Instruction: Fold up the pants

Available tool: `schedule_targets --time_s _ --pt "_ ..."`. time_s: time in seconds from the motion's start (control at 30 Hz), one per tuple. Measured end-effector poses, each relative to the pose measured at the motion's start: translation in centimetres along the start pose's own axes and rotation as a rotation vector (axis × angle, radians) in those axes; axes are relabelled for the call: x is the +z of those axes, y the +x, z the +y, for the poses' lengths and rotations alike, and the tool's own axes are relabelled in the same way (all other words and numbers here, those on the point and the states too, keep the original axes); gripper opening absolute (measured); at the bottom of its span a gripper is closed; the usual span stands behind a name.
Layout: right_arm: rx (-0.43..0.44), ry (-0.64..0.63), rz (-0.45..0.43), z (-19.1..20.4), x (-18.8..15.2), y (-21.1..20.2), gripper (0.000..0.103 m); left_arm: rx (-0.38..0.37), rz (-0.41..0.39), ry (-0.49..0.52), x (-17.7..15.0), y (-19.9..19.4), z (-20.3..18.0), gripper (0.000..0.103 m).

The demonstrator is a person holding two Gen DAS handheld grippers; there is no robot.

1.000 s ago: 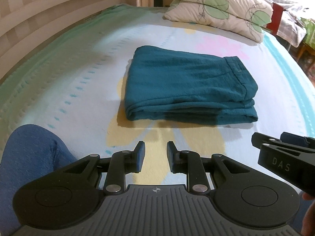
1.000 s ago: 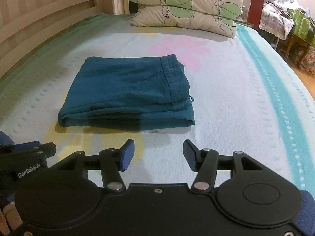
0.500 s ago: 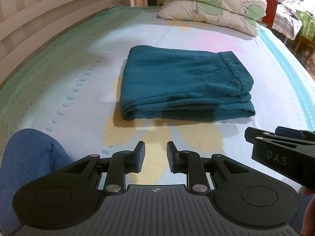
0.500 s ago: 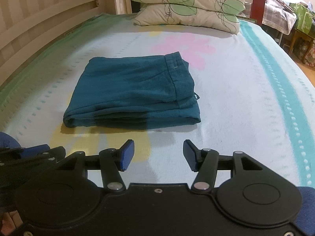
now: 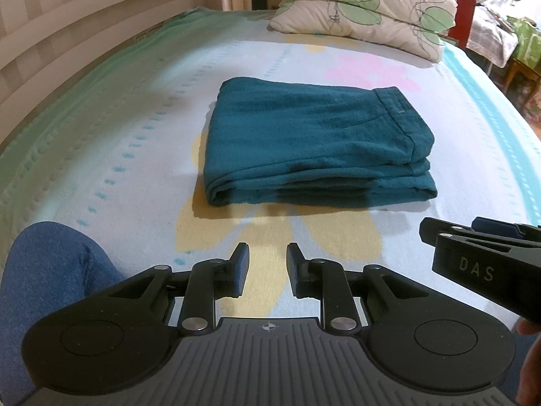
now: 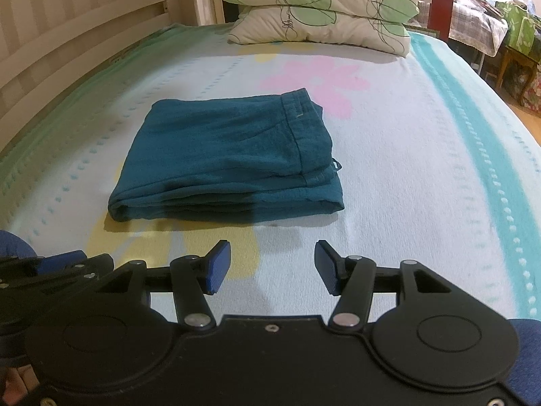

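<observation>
Fingers, left gripper (image 5: pixel 264 269): narrow gap, nothing between. Fingers, right gripper (image 6: pixel 272 267): wider gap, also empty. Both hang over the bed (image 6: pixel 405 169), short of the cloth, no contact.

Pants (image 5: pixel 314 149): teal, lying approx. centre of bed, at 12 o'clock from both grippers; folded into compact rectangular stack, several layers showing at near edge, waistband at 3 o'clock end. Small loop sticks out at that end.

Pillows (image 5: pixel 358 3): 2 pcs, stacked, beyond pants.

Status: fold looks done; nothing left except maybe tidying edges.
</observation>
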State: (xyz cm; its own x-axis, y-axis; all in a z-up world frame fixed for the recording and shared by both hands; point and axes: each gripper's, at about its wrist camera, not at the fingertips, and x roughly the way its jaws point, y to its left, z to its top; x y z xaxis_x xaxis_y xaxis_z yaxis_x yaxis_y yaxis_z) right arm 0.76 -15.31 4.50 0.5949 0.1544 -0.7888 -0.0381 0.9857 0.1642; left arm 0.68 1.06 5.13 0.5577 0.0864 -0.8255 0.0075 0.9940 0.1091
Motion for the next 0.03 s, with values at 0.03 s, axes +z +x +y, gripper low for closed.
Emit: schedule_targets --time_s 0.03 --pt "0.001 0.002 0.000 -0.03 -0.01 0.00 0.061 0.000 -0.002 0.001 0.00 0.00 -0.03 0.024"
